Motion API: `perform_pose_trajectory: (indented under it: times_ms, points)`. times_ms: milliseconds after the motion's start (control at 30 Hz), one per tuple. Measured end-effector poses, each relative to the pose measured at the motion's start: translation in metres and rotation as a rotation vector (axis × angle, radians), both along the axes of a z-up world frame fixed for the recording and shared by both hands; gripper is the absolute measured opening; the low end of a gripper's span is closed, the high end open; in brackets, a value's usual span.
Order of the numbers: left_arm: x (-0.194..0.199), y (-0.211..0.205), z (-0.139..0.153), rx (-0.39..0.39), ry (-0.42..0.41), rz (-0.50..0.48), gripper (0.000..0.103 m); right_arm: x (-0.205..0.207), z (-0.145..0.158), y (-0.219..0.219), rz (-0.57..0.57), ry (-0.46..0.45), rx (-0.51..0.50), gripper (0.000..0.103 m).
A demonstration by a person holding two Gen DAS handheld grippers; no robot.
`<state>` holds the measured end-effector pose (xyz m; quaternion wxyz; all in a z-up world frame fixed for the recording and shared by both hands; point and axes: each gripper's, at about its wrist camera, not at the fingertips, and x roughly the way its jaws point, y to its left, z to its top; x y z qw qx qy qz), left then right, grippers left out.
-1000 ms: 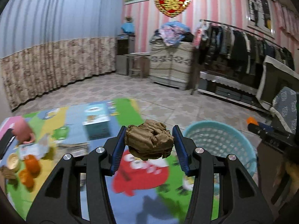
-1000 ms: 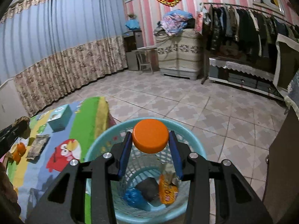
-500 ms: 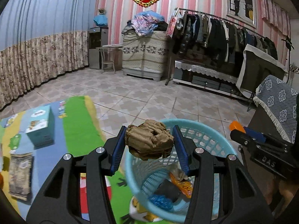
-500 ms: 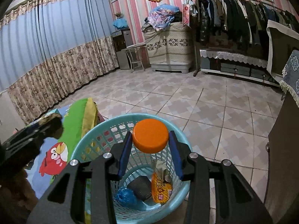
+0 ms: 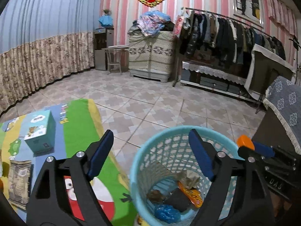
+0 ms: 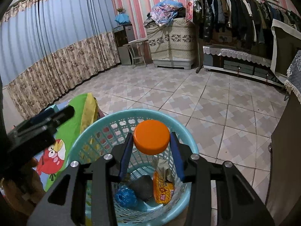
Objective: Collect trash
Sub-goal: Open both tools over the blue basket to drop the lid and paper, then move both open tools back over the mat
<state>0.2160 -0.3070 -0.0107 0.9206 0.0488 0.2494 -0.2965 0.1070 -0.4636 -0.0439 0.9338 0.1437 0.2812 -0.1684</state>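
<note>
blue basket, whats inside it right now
Inside the blue basket lie a blue crumpled bag, a dark lump, an orange snack wrapper and crumpled brown paper. The right gripper hides part of the bottom.

Turquoise lattice basket [image 6: 80, 143], orange cap [image 6: 151, 139], possibly blue crumpled bag [image 6: 125, 196]

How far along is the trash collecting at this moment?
Done: the basket holds a blue bag, an orange wrapper and a brown wad. The left claw is open, empty above it. In hand: the right claw grips an orange cap over the basket. Left: a flat packet on the mat.
</note>
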Motion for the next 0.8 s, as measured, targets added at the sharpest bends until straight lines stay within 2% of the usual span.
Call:
perform_pose_trajectory:
  times_ms: [300, 333, 433, 500, 600, 700, 800]
  points:
    - [0.004, 0.041, 0.020, -0.024, -0.042, 0.107, 0.097, 0.014, -0.002, 0.017, 0.030, 0.010, -0.014, 0.041]
    - [0.003, 0.046, 0.021, -0.022, -0.044, 0.116, 0.097, 0.015, -0.004, 0.019, 0.029, 0.008, -0.019, 0.044]
    - [0.001, 0.056, 0.023, 0.005, -0.066, 0.137, 0.097, 0.018, -0.004, 0.021, 0.023, 0.009, -0.024, 0.071]
    - [-0.003, 0.067, 0.026, 0.004, -0.077, 0.151, 0.097, 0.021, -0.004, 0.023, 0.020, 0.011, -0.028, 0.075]
    - [-0.008, 0.084, 0.029, -0.012, -0.071, 0.165, 0.097, 0.022, -0.004, 0.025, 0.005, 0.018, -0.036, 0.087]
    - [-0.016, 0.104, 0.030, -0.021, -0.068, 0.190, 0.097, 0.022, -0.003, 0.027, 0.000, 0.017, -0.041, 0.088]
    - [-0.023, 0.125, 0.032, -0.014, -0.073, 0.217, 0.097, 0.021, -0.001, 0.033, 0.000, 0.004, -0.052, 0.094]
